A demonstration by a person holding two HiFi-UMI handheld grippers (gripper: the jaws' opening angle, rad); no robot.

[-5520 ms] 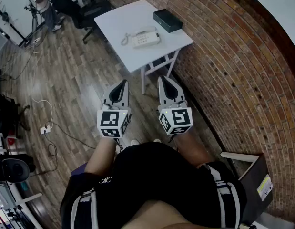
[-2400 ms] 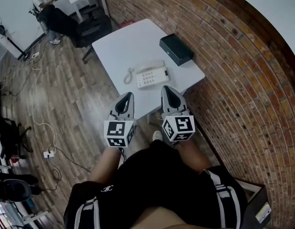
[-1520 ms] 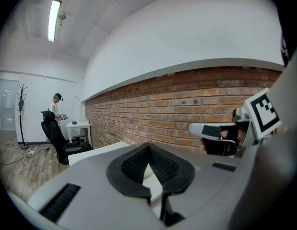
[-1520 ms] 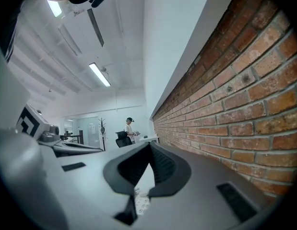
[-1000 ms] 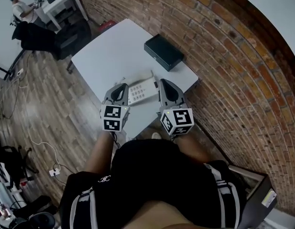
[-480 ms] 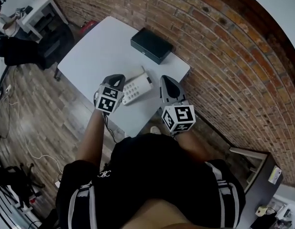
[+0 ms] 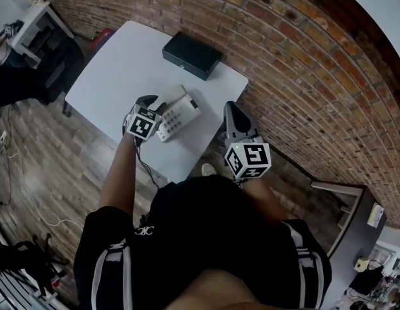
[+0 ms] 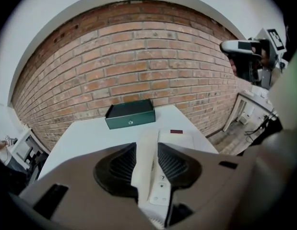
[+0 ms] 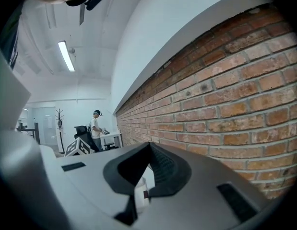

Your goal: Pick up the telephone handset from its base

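Handset (image 8: 146,176) on base (image 8: 179,139), long axis toward wall (image 8: 138,56), between left gripper's (image 8: 147,147) opening jaws

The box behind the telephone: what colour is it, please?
The box is dark green, clearest in the left gripper view.

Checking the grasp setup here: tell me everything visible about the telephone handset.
The handset is a long, white, plastic-looking bar lying on the left side of the phone base, beside its keypad, on the white table. The jaws of the left gripper, now opening, flank it; whether they touch it cannot be told.
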